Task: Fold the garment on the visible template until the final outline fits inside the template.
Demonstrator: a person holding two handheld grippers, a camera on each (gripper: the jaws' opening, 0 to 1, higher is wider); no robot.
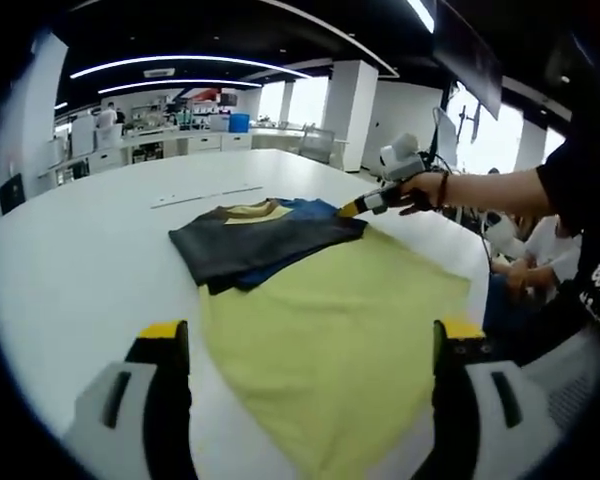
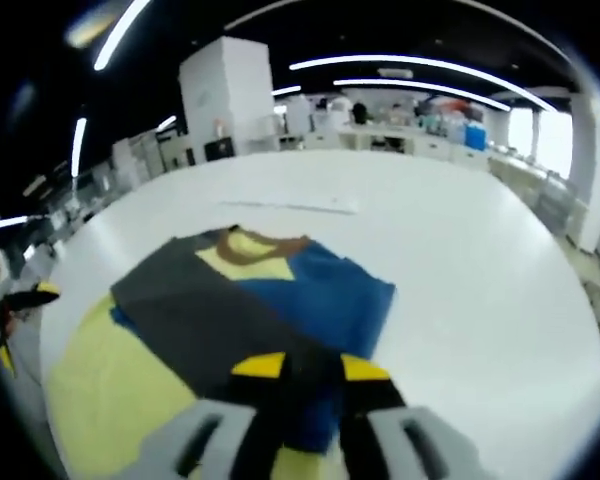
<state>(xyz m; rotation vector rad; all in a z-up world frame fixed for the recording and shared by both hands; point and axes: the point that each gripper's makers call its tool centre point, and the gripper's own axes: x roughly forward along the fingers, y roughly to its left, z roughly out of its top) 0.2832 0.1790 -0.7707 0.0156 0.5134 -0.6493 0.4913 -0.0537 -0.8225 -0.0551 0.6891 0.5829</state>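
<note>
A garment [image 1: 265, 240] in dark grey, blue and pale yellow lies folded across the far end of a large yellow template sheet [image 1: 350, 330] on the white table [image 1: 70, 250]. My left gripper [image 1: 312, 335] stands open over the sheet's near part, jaws wide apart and holding nothing. A hand holds my right gripper [image 1: 352, 210] at the garment's right corner. In the right gripper view, its jaws [image 2: 312, 368] sit close together on the garment's [image 2: 240, 300] near edge, with dark cloth between them. The template [image 2: 90, 390] shows beneath on the left. The left gripper's yellow tip [image 2: 25, 295] peeks in at the left edge.
A thin strip [image 1: 205, 195] lies on the table beyond the garment. A person [image 1: 580, 200] stands at the table's right edge, and others sit behind. Desks and a blue bin [image 1: 239, 122] stand far back. Bare white table [image 2: 480, 260] spreads around the sheet.
</note>
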